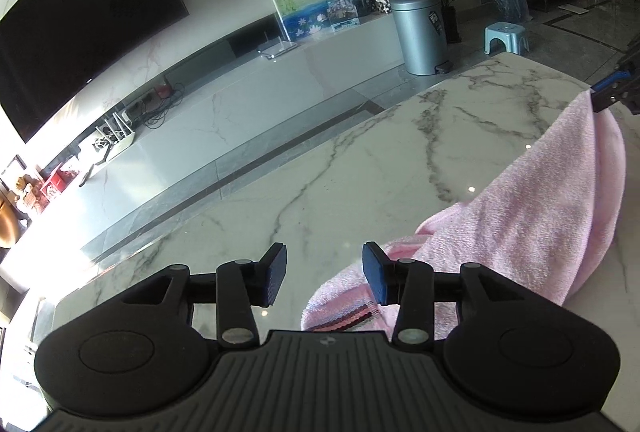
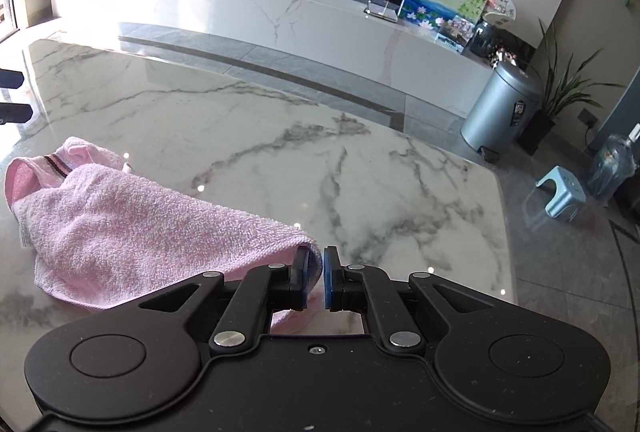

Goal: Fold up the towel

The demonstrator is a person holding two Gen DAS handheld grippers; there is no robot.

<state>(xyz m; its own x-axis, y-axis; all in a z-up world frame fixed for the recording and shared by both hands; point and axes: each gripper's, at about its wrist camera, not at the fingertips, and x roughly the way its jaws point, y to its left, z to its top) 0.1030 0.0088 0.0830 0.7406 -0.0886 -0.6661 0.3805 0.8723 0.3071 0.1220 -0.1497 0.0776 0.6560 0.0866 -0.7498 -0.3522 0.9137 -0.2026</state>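
Right gripper [image 2: 316, 278] clamped on pink towel [image 2: 120, 228] edge, left gripper [image 1: 324, 274] agape.

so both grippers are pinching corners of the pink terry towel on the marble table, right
Not both. Only the right gripper pinches the pink terry towel on the white marble table; the left wrist view shows the left gripper open, gripping nothing.

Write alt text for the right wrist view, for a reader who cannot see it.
The right gripper is shut on one end of a pink towel, which trails left in a rumpled heap across a white marble table. Beyond the table stand a long white cabinet and a silver bin.
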